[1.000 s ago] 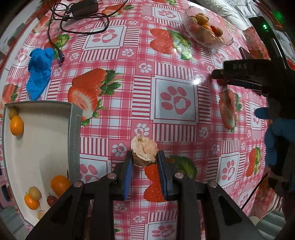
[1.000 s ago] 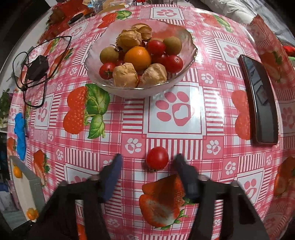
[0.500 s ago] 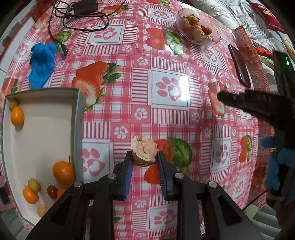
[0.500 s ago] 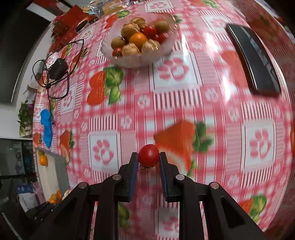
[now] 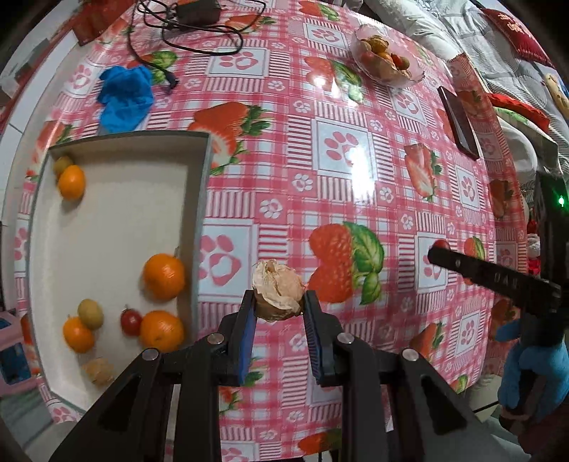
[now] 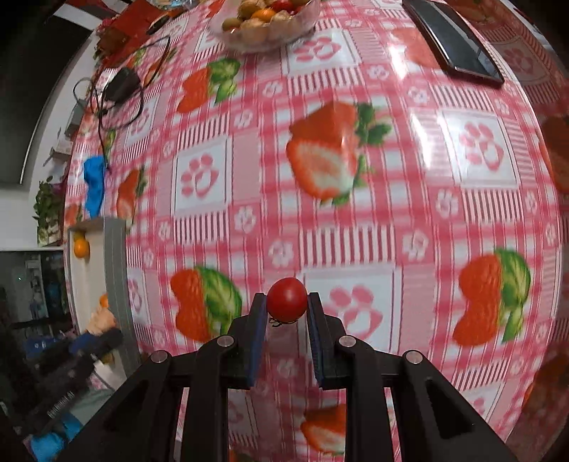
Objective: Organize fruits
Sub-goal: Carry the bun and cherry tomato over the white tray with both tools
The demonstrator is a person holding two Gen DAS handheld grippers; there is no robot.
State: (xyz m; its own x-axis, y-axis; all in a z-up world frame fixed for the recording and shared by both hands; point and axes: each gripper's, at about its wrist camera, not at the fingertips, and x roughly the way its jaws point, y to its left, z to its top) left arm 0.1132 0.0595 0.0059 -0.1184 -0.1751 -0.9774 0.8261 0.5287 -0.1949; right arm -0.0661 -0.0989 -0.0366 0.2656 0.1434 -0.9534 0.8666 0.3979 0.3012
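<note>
My left gripper (image 5: pixel 279 302) is shut on a papery husked fruit (image 5: pixel 278 288) and holds it above the tablecloth, just right of the grey tray (image 5: pixel 199 199). The tray holds several oranges (image 5: pixel 163 275), a cherry tomato (image 5: pixel 130 321) and small yellow-green fruits. My right gripper (image 6: pixel 286 305) is shut on a red cherry tomato (image 6: pixel 286 299), held above the cloth; it shows at the right of the left wrist view (image 5: pixel 441 248). The glass fruit bowl (image 5: pixel 386 60) stands far back, also in the right wrist view (image 6: pixel 266 21).
A black phone (image 5: pixel 458 122) lies right of the bowl, also seen in the right wrist view (image 6: pixel 455 39). A blue glove (image 5: pixel 124 96) and a black charger with cable (image 5: pixel 195 14) lie at the far left. The tray's right wall (image 6: pixel 115 277) stands left of my right gripper.
The right gripper closed on the cherry tomato, lifted it and carried it away from the bowl toward the tray. The left gripper moved back along the tray with the husked fruit.
</note>
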